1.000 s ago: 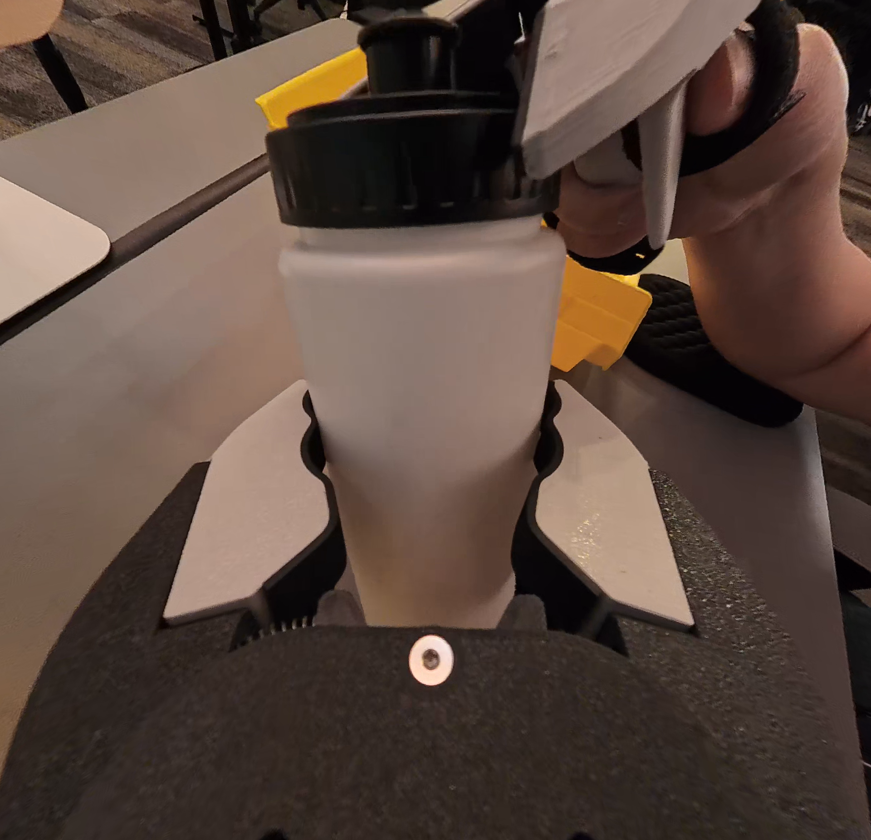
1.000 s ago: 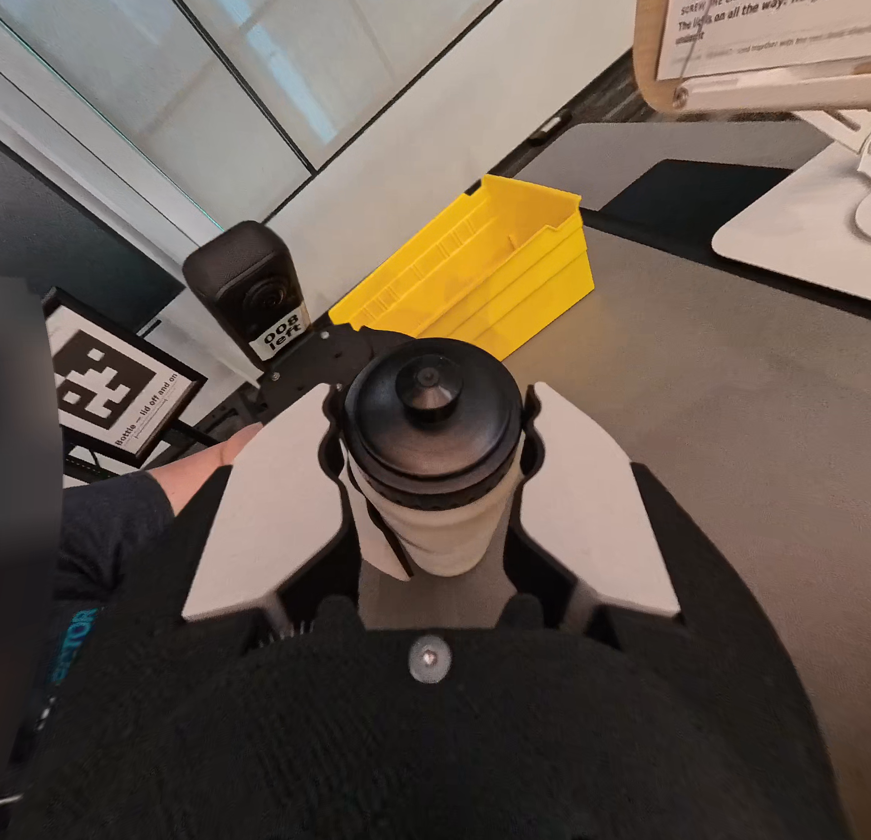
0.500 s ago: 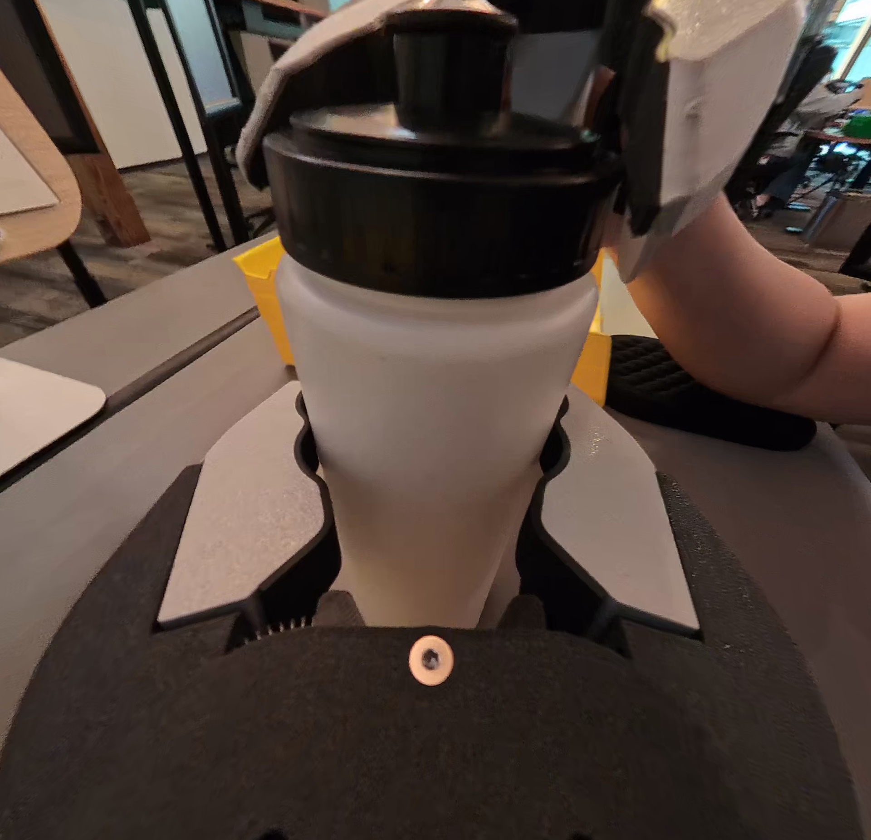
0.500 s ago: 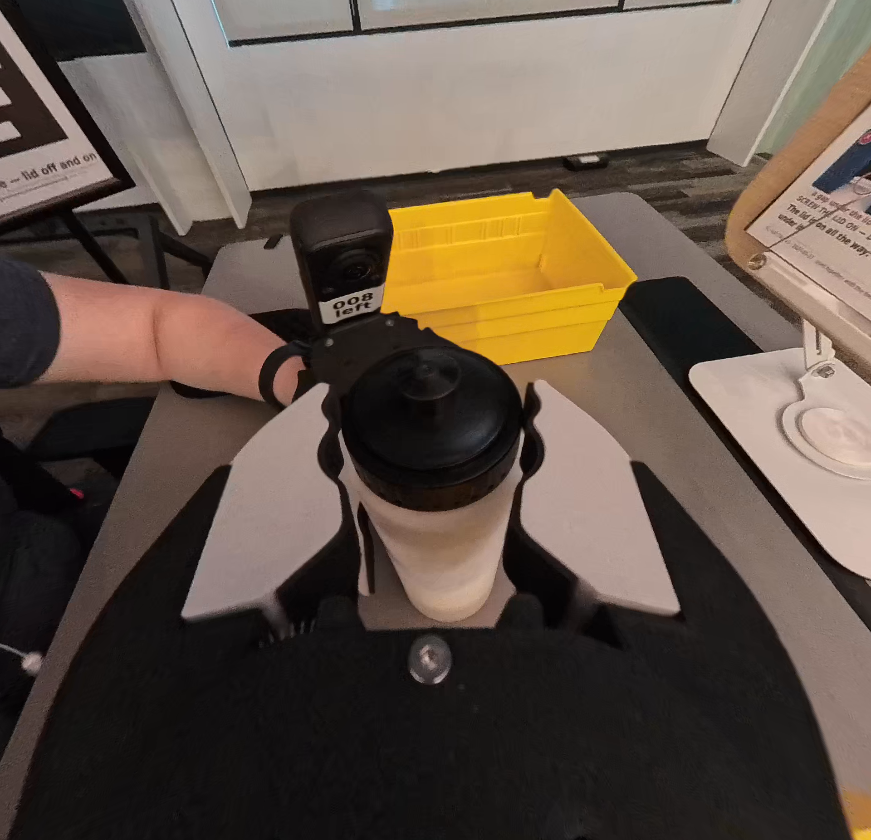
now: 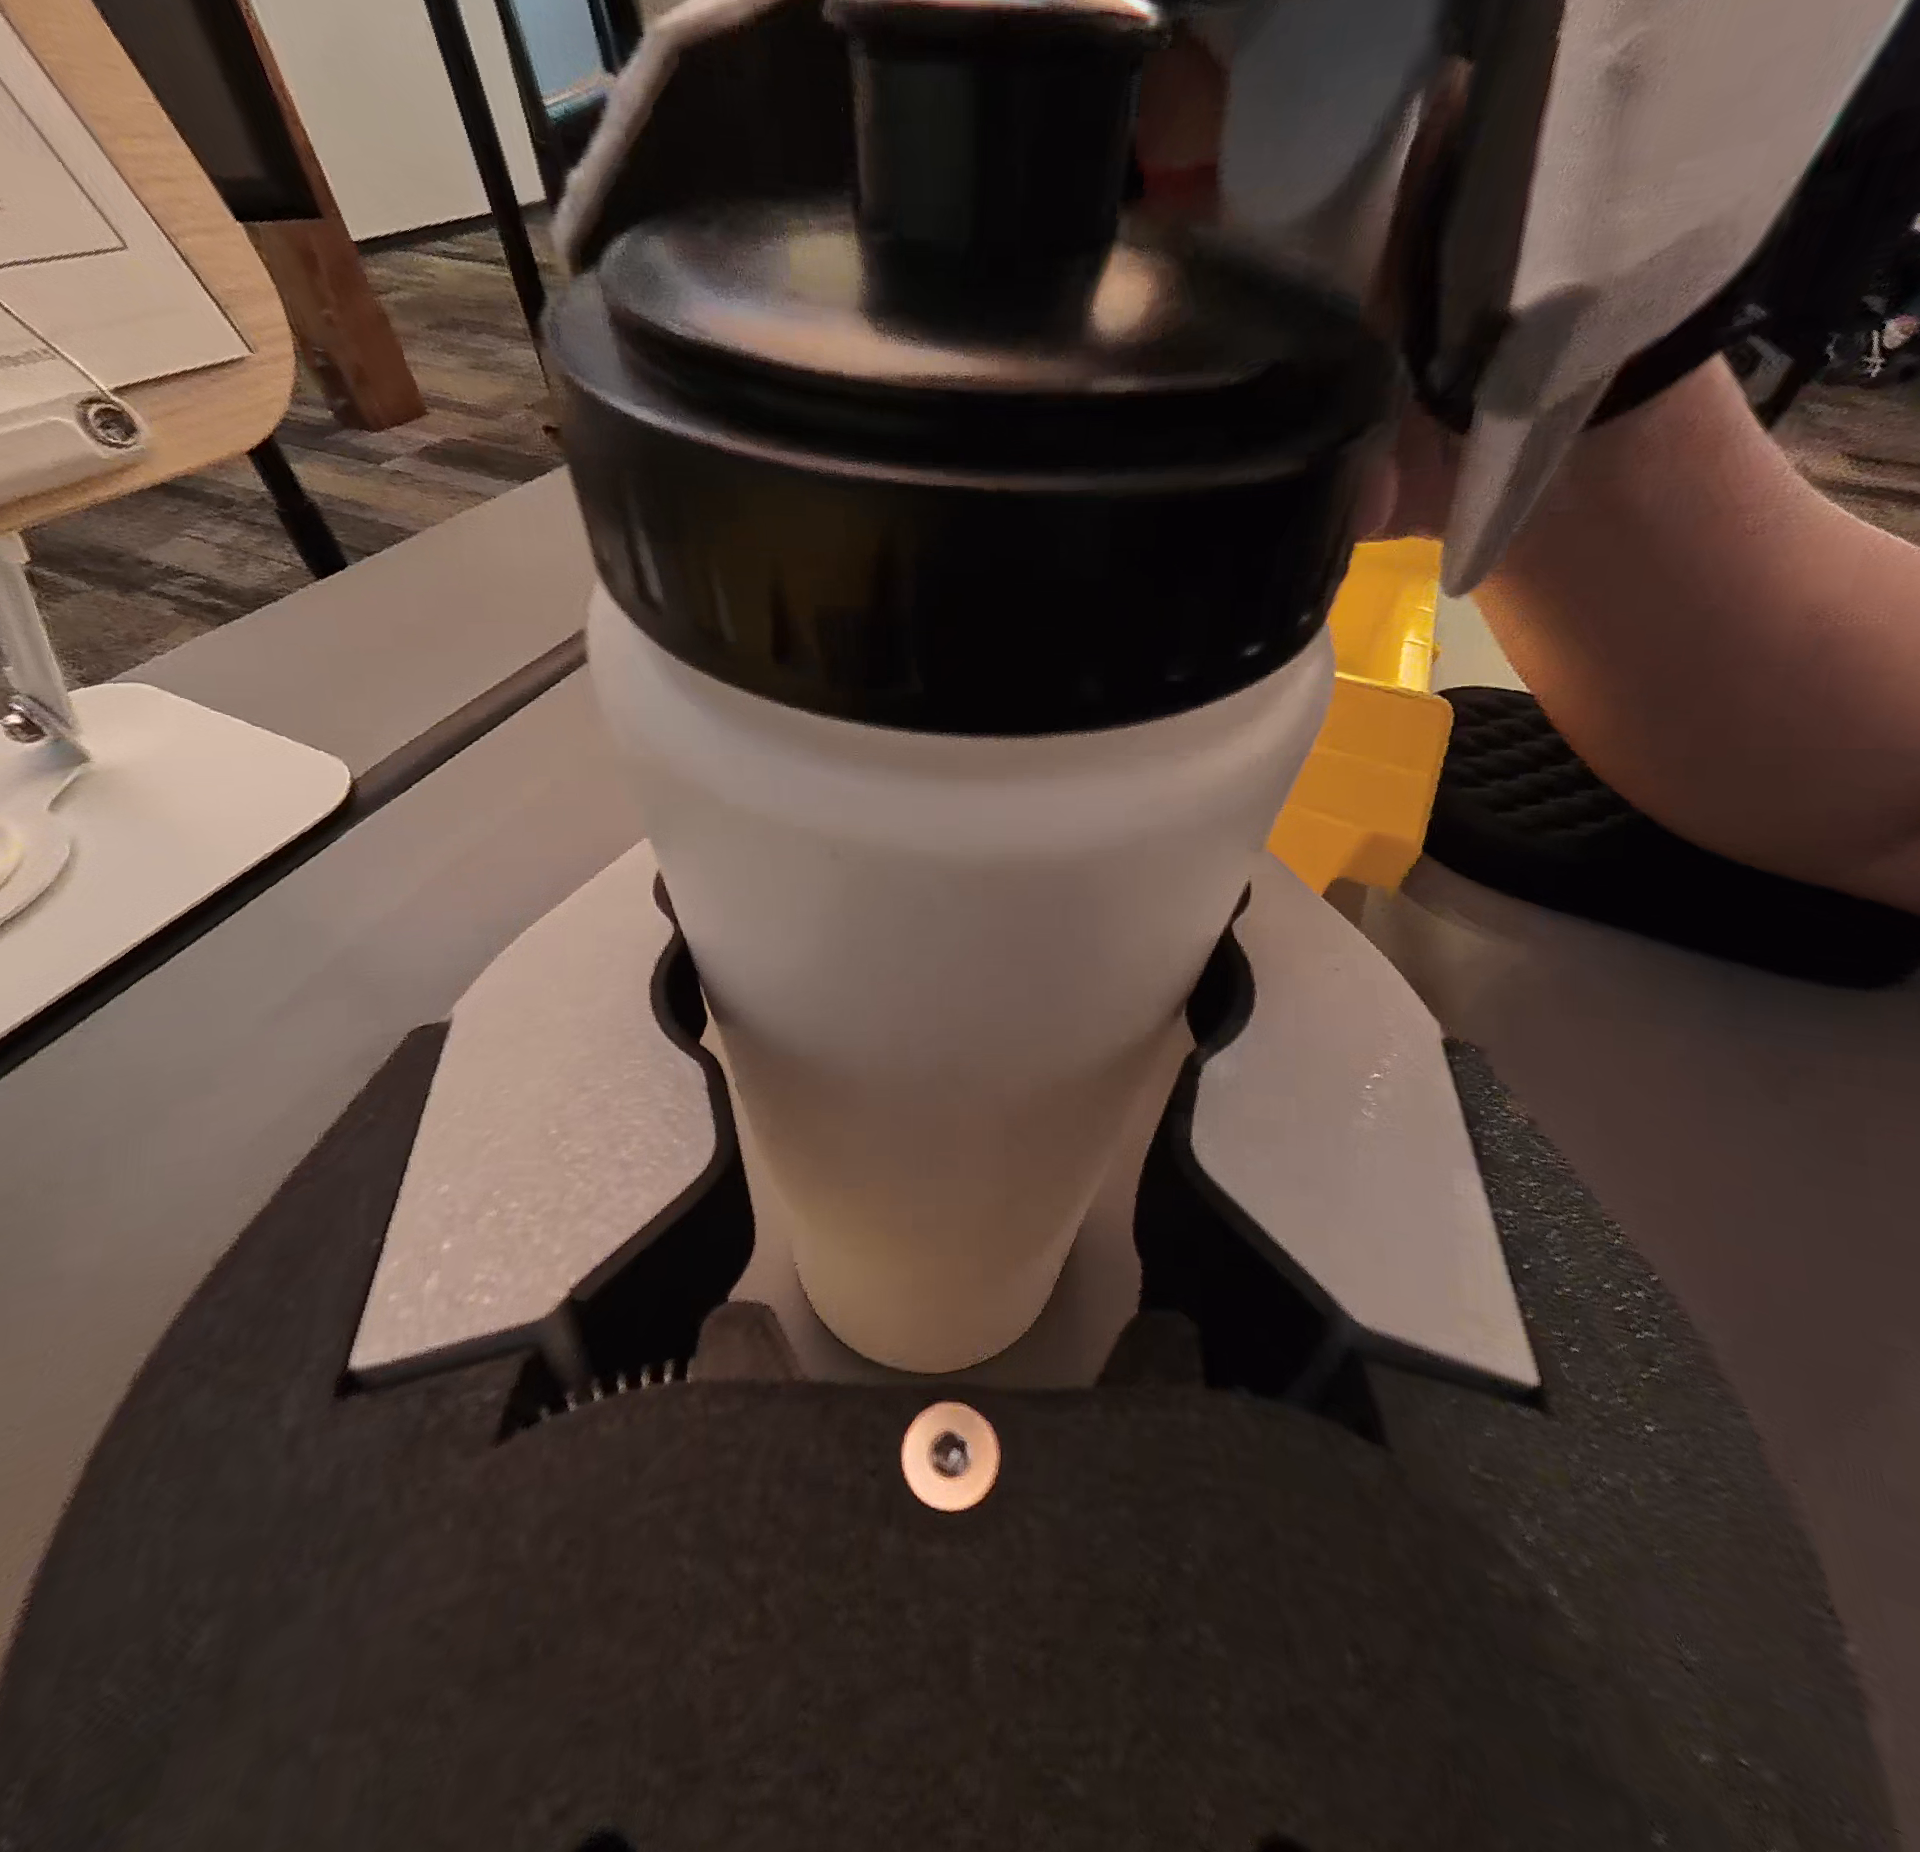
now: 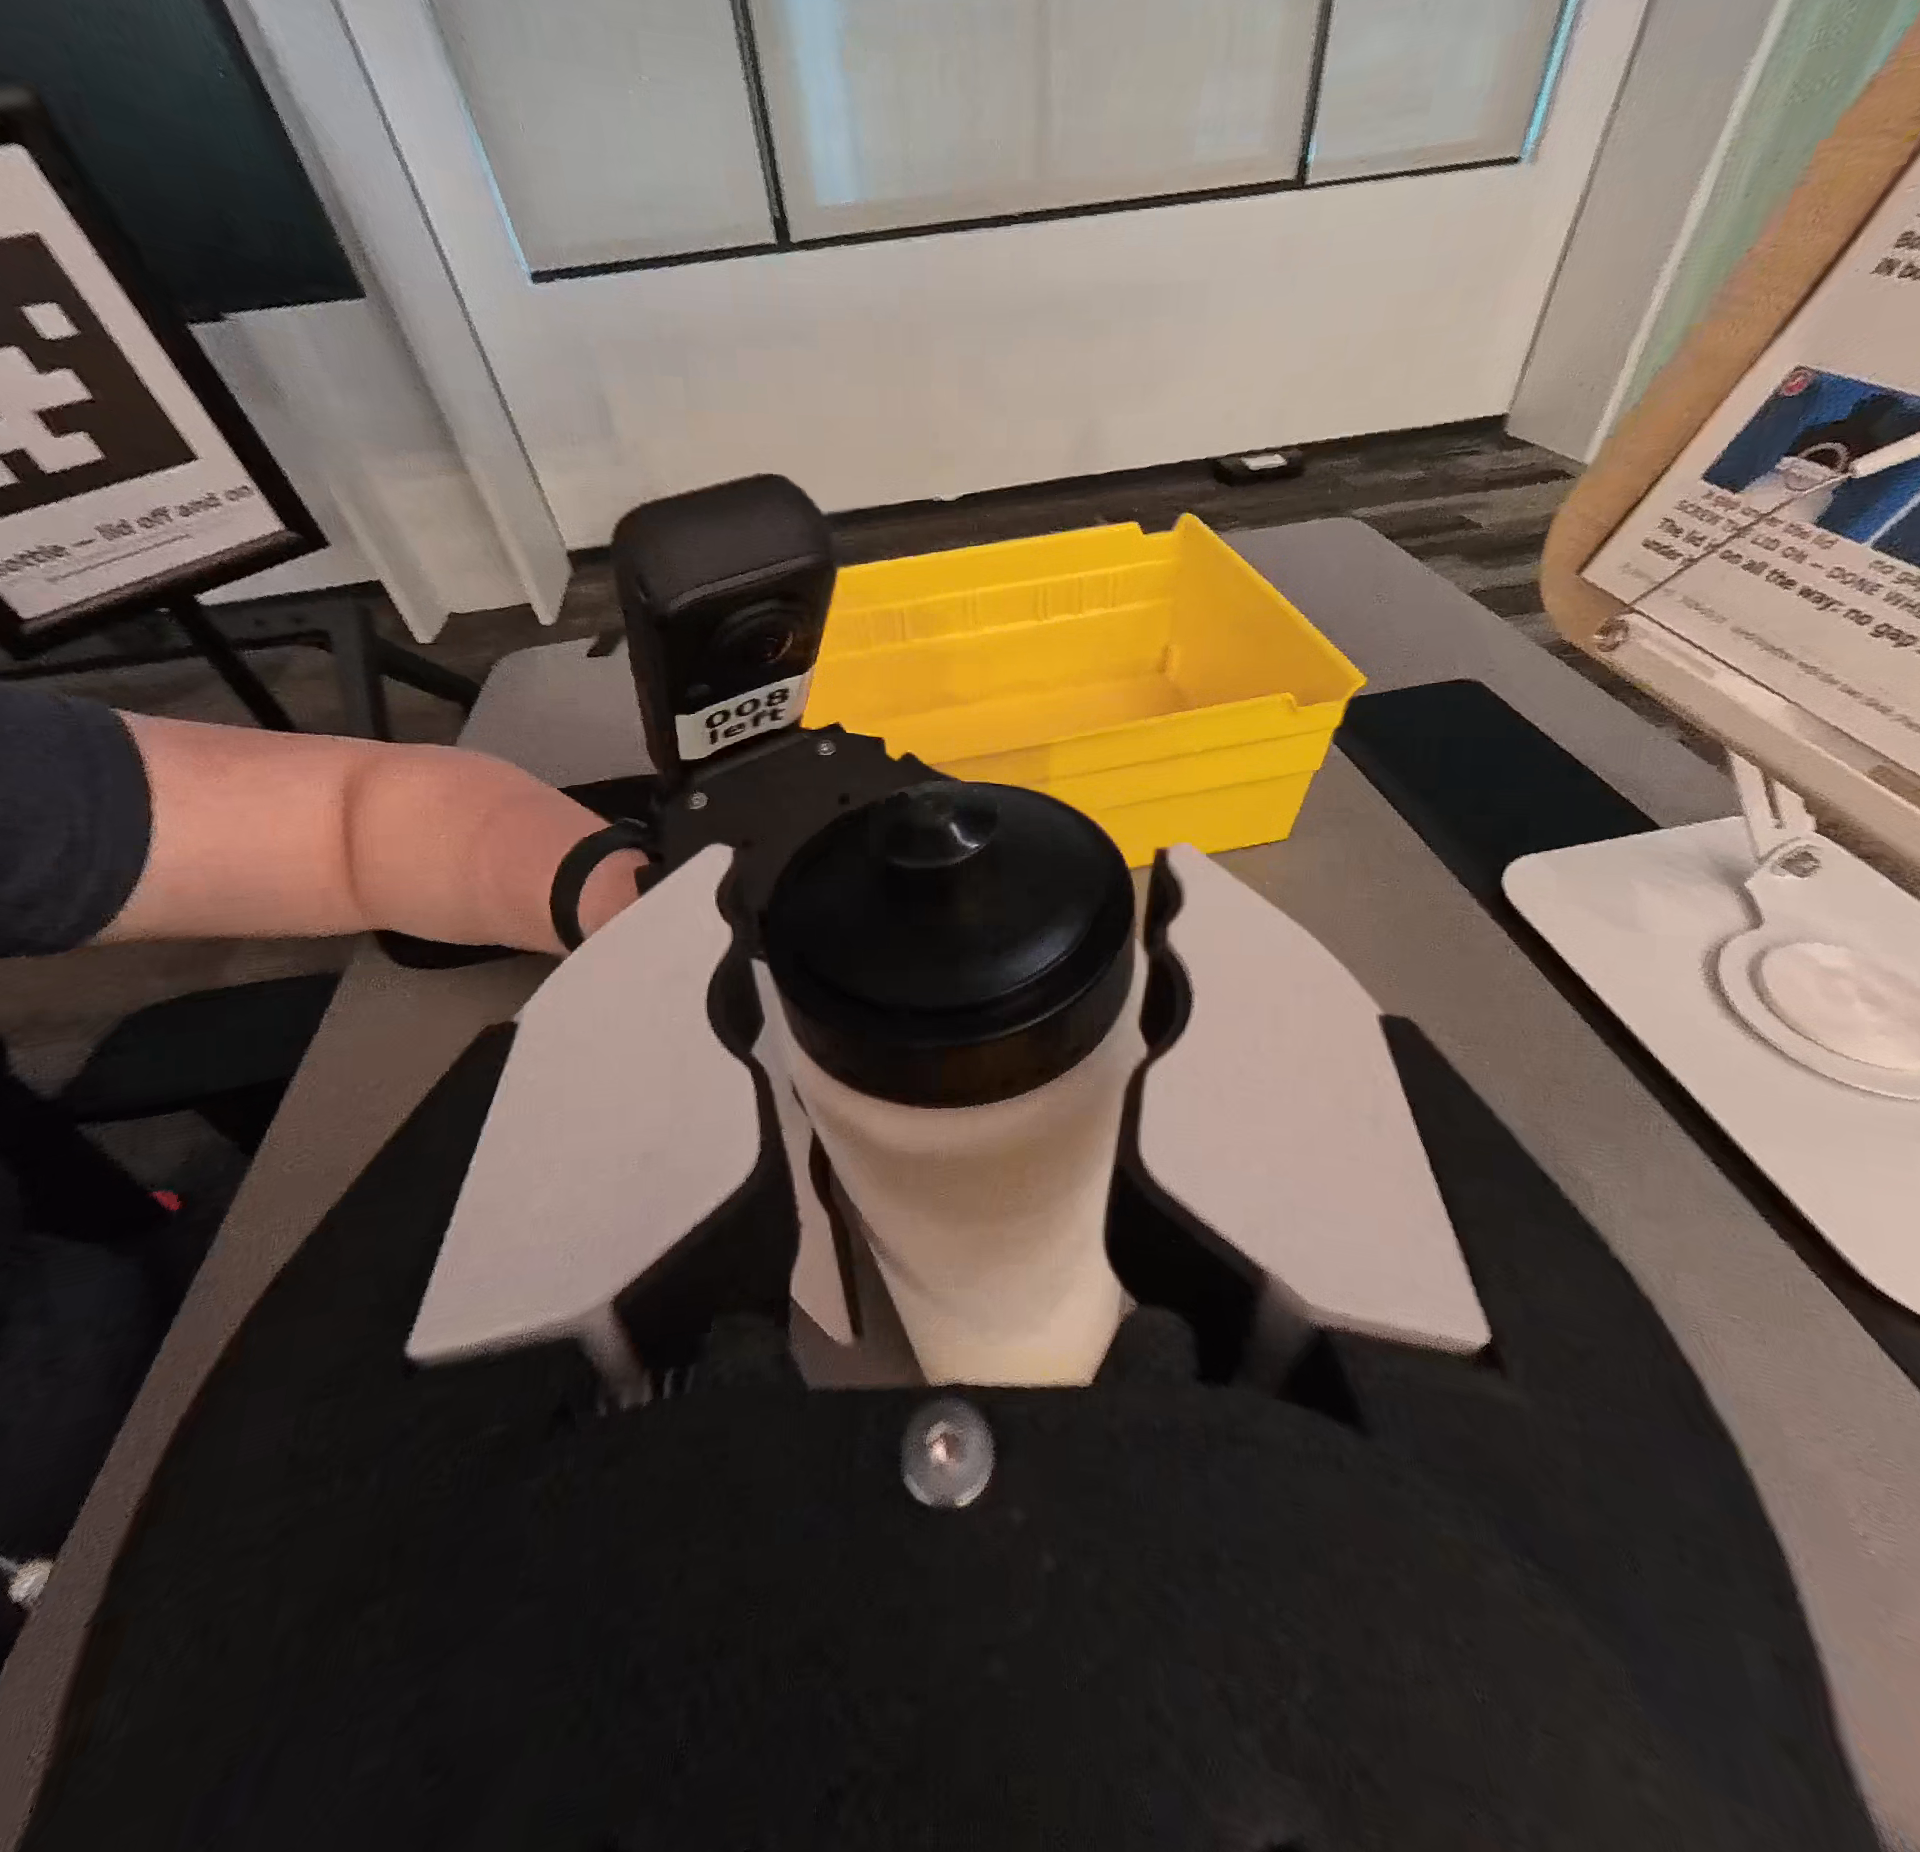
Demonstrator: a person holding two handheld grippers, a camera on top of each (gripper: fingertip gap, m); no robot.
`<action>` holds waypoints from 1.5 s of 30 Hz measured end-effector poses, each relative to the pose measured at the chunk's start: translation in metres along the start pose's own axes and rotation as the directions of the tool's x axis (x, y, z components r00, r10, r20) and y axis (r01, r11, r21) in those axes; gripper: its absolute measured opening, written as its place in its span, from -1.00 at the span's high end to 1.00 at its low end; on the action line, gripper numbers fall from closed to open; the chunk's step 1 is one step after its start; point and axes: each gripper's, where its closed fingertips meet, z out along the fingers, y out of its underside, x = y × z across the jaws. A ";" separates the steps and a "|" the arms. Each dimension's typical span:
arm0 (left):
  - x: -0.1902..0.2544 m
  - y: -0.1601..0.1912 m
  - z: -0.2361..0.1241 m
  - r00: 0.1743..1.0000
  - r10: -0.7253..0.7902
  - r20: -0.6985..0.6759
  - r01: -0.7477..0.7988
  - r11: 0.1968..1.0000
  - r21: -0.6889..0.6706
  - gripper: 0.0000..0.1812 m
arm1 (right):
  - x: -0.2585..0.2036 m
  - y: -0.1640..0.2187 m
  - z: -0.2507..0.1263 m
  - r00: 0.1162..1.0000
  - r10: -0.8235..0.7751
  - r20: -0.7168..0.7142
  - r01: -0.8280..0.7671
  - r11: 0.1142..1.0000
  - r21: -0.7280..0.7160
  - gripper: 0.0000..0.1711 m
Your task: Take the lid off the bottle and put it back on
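bottle [image 5: 956,929] upright, body clamped between left gripper [image 5: 951,981] jaws; right gripper [image 6: 945,929] straddles lid [image 6: 951,940] from above, jaws closed on its rim, nearer.

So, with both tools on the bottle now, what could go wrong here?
1. The right tool grips only the rim of the black lid; it may slip while twisting.
2. The left tool holds the white bottle low on its narrow part, so the bottle could turn or tilt.
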 end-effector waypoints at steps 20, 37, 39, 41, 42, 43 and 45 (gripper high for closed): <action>-0.013 0.003 -0.006 0.998 -0.002 0.062 0.006 0.998 -0.065 -0.02 | 0.000 -0.003 0.014 0.979 -0.071 -0.190 0.070 0.997 -0.012 0.06; -0.018 0.006 -0.007 0.994 -0.039 0.099 0.049 0.994 -0.100 -0.02 | 0.013 -0.001 0.015 0.900 -0.116 -0.419 0.107 0.993 -0.046 0.19; -0.017 0.006 -0.008 0.996 -0.033 0.085 0.042 0.994 -0.099 -0.02 | 0.013 -0.001 0.015 0.886 -0.115 -0.449 0.107 0.993 -0.043 0.19; -0.015 0.006 -0.007 0.998 -0.017 0.066 0.023 0.994 -0.105 -0.02 | 0.011 0.000 0.014 0.916 -0.112 -0.386 0.094 0.993 -0.065 0.18; -0.013 0.006 -0.007 0.999 -0.007 0.048 0.012 0.994 -0.107 -0.02 | 0.010 0.000 0.012 0.935 -0.100 -0.340 0.081 0.994 -0.069 0.15; -0.011 0.006 -0.007 0.999 0.001 0.032 0.002 0.994 -0.105 -0.02 | 0.009 -0.002 0.010 0.954 -0.085 -0.287 0.071 0.996 -0.057 0.06; -0.005 0.006 -0.006 1.000 0.015 -0.005 -0.015 0.995 -0.097 -0.02 | 0.001 -0.003 0.007 0.987 -0.063 -0.148 0.057 0.997 -0.045 0.09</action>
